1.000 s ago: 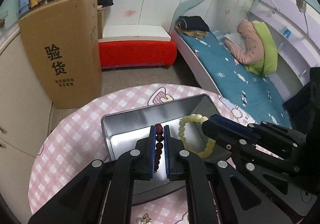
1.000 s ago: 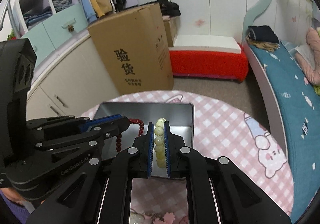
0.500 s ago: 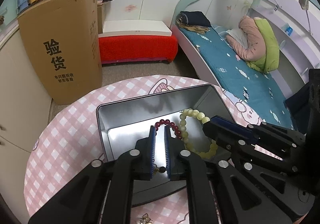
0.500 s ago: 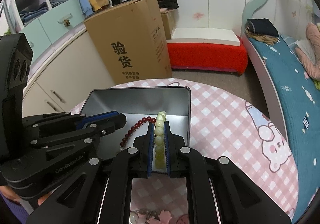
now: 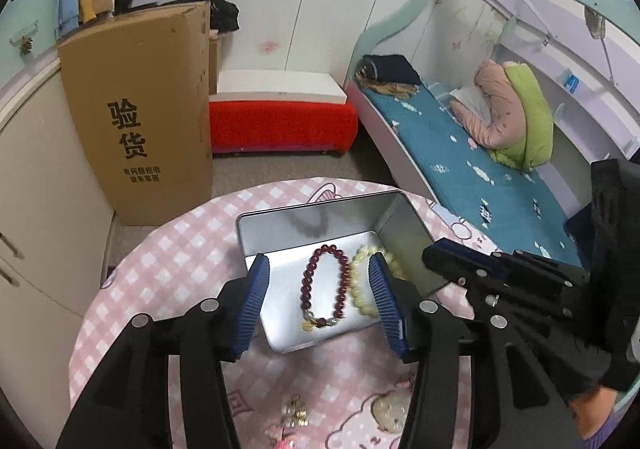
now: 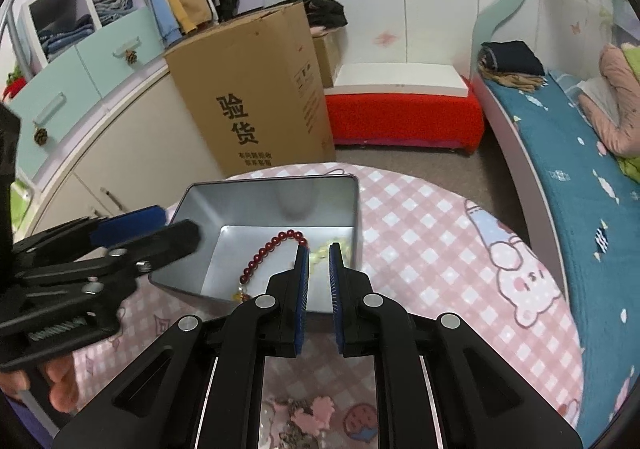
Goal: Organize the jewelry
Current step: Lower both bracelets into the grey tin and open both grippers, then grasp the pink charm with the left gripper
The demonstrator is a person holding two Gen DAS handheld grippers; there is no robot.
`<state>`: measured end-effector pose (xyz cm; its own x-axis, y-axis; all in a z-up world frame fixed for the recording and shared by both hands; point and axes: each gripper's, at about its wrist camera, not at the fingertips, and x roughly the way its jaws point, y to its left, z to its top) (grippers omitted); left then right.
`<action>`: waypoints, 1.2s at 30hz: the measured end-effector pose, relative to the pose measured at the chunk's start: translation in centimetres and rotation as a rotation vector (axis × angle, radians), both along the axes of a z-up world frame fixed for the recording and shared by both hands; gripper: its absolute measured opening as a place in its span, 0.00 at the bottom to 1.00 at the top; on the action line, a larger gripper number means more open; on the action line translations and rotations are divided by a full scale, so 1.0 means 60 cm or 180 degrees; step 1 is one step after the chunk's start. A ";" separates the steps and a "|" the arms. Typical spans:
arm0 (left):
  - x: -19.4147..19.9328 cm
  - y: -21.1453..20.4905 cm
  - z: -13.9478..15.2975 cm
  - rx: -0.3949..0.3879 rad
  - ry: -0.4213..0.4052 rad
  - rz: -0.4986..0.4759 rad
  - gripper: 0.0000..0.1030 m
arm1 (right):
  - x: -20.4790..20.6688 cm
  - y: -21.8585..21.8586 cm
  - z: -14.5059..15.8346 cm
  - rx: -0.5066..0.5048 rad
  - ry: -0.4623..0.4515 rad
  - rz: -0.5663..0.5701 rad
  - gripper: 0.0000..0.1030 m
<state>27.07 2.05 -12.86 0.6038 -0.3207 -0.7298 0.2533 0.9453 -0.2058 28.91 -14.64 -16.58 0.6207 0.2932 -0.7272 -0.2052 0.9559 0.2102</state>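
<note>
A silver metal tin point(image 5: 320, 219) point(image 6: 276, 201) stands open on the pink checked round table point(image 5: 168, 265). A dark red bead bracelet point(image 5: 322, 285) point(image 6: 276, 247) and a pale yellow bead bracelet point(image 5: 360, 285) point(image 6: 322, 251) lie flat inside it, side by side. My left gripper point(image 5: 320, 285) is wide open above the tin's near end, empty. My right gripper point(image 6: 319, 255) is slightly open over the yellow bracelet, holding nothing; it also shows in the left wrist view point(image 5: 460, 261) at the tin's right wall.
Small gold and pearl trinkets point(image 5: 294, 415) and a pale round pendant point(image 5: 388, 411) lie on the table near me. More small jewelry point(image 6: 300, 417) lies under my right gripper. A tall cardboard box point(image 5: 148, 117), a red bench point(image 5: 280, 121) and a bed point(image 5: 460, 165) stand beyond the table.
Both grippers have let go of their bracelets, which now lie in the tin. The left gripper opened wide and both drew back from the tin.
</note>
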 end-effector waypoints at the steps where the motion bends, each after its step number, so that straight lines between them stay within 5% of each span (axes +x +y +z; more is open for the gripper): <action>1: -0.009 0.005 0.004 0.0013 -0.0031 0.0030 0.51 | -0.006 -0.004 0.005 0.0005 -0.0021 -0.0014 0.12; 3: -0.029 0.015 0.011 0.0037 -0.0087 0.0086 0.55 | -0.020 -0.012 0.014 -0.0004 -0.0070 -0.0023 0.13; 4: -0.039 0.018 0.013 0.0052 -0.0116 0.0120 0.58 | -0.030 -0.017 0.018 -0.0017 -0.0101 -0.0044 0.26; 5: -0.048 0.021 0.015 0.0073 -0.0145 0.0148 0.59 | -0.037 -0.021 0.022 -0.0024 -0.0127 -0.0074 0.52; 6: -0.063 0.025 0.016 0.0109 -0.0189 0.0176 0.59 | -0.051 -0.027 0.026 -0.0030 -0.0187 -0.0101 0.59; 14: -0.131 0.058 -0.029 0.0281 -0.0109 0.0347 0.60 | -0.133 -0.044 0.015 -0.0144 -0.0243 -0.0169 0.62; 25: -0.158 0.047 -0.121 0.0324 0.0246 0.0303 0.57 | -0.182 -0.061 -0.062 -0.0146 0.0063 -0.0220 0.62; 31: -0.162 0.045 -0.137 0.0378 0.0292 0.0319 0.39 | -0.198 -0.056 -0.084 -0.0159 0.0128 -0.0184 0.62; 34: -0.162 0.052 -0.136 0.0334 0.0279 0.0307 0.17 | -0.200 -0.044 -0.095 -0.0191 0.0159 -0.0094 0.62; 36: -0.161 0.054 -0.135 0.0313 0.0272 0.0310 0.13 | -0.201 -0.035 -0.100 -0.0228 0.0178 -0.0038 0.62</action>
